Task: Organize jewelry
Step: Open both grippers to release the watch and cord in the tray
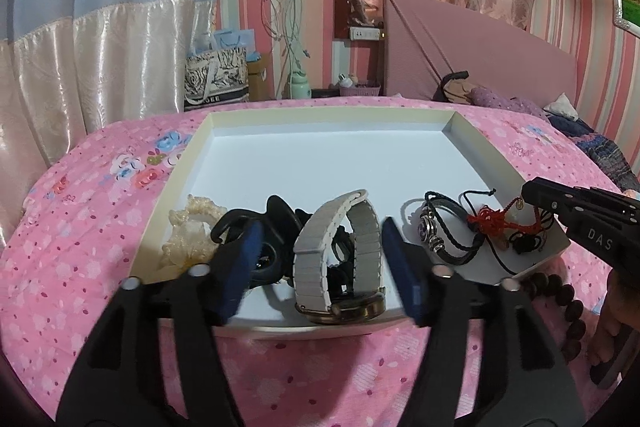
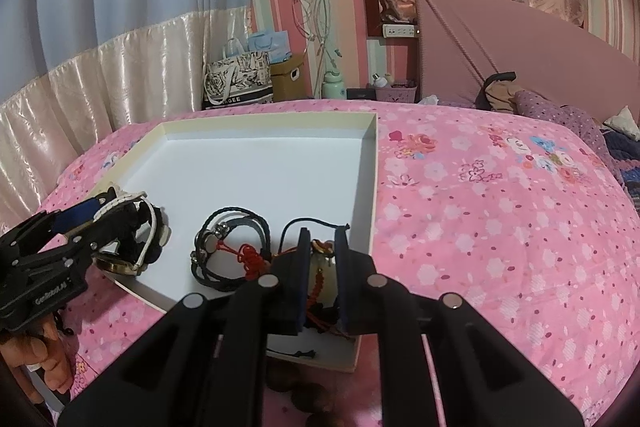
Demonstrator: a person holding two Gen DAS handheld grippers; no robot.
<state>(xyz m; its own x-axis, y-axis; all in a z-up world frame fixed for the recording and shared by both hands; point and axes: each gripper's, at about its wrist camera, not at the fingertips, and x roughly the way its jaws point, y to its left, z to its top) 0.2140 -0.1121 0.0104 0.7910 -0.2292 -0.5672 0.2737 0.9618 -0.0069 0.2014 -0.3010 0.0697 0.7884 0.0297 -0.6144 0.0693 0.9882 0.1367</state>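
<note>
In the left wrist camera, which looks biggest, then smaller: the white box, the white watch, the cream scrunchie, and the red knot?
1. white box
2. white watch, though it sits nearest the camera
3. cream scrunchie
4. red knot

The right gripper (image 1: 536,193) body carries the white letters "DAS". The left gripper (image 2: 86,213) body reads "GenRobot.AI". The tote bag (image 2: 238,79) band shows the letters "AGEE".

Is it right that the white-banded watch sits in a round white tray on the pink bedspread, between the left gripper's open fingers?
Not quite: the tray is rectangular, with straight walls and square corners, as the left wrist view shows. The rest holds: the white-banded watch sits in it on the pink bedspread, between the open left gripper fingers.
</note>
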